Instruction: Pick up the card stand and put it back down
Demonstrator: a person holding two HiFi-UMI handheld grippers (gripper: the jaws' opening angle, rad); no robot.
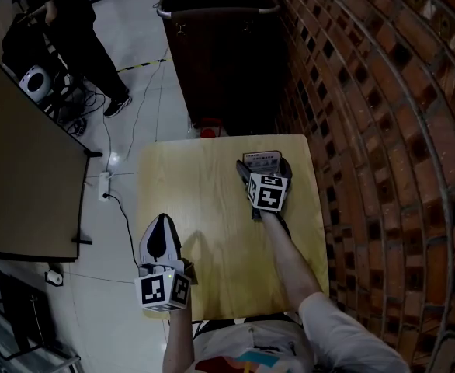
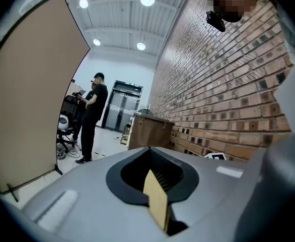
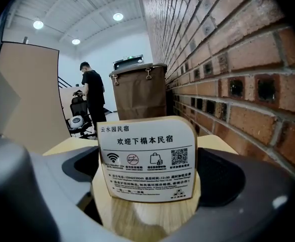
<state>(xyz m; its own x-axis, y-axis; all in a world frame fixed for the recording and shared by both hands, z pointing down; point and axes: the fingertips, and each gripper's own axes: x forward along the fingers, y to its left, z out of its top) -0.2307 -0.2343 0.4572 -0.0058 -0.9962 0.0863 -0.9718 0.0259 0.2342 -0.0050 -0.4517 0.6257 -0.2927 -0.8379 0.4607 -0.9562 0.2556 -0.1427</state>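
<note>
The card stand (image 1: pixel 262 162) is a white printed card on a pale wooden base, standing near the far right of the small wooden table (image 1: pixel 212 208). In the right gripper view the card stand (image 3: pixel 146 158) fills the space between the two jaws, its side edges against the black pads (image 3: pixel 220 173). My right gripper (image 1: pixel 260 179) is shut on it; I cannot tell whether the base rests on the table. My left gripper (image 1: pixel 162 238) hovers at the table's front left edge, jaws together and holding nothing. In its own view the left gripper (image 2: pixel 155 183) shows only a tan sliver at the jaw gap.
A brick wall (image 1: pixel 383 115) runs close along the table's right side. A dark brown bin (image 1: pixel 216 45) stands just beyond the far edge. A large tan board (image 1: pixel 18 169) leans at the left, with cables on the floor (image 1: pixel 111 185). A person in black (image 1: pixel 80 29) stands further back.
</note>
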